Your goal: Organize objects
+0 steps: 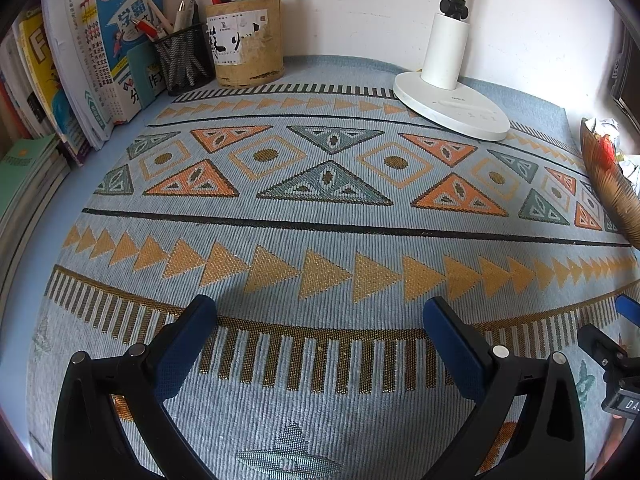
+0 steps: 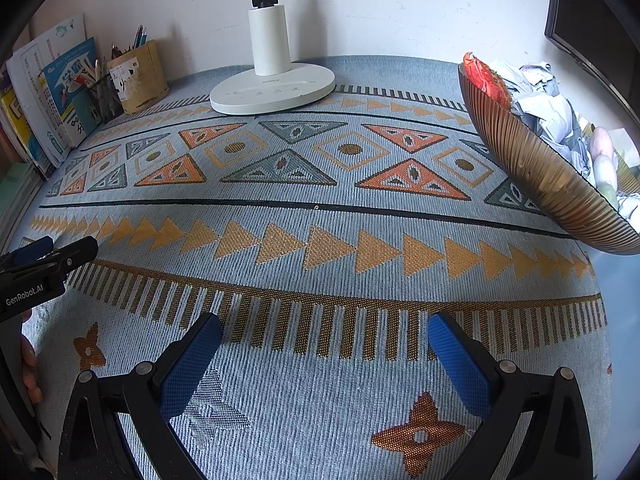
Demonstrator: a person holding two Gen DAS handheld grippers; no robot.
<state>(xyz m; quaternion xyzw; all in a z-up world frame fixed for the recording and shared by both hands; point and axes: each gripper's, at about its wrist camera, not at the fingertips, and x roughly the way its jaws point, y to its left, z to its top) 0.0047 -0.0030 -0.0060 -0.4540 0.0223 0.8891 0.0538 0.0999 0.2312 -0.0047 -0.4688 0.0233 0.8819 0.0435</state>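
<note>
My left gripper (image 1: pixel 320 312) is open and empty, low over the patterned cloth (image 1: pixel 320 216). My right gripper (image 2: pixel 325 328) is open and empty too, over the same cloth (image 2: pixel 320 216). A ribbed brown bowl (image 2: pixel 536 168) with crumpled paper, a red wrapper and pale round items stands at the right; its edge shows in the left wrist view (image 1: pixel 612 184). A cardboard pen holder (image 1: pixel 246 42) and a black mesh pen cup (image 1: pixel 184 60) with pens stand at the back left. The left gripper's side shows in the right wrist view (image 2: pixel 48 260).
A white desk lamp (image 1: pixel 450 96) stands at the back by the wall, also in the right wrist view (image 2: pixel 272 88). Books (image 1: pixel 80 72) stand along the left. A dark monitor edge (image 2: pixel 588 28) is at the far right. The right gripper's body shows at the right edge (image 1: pixel 616 360).
</note>
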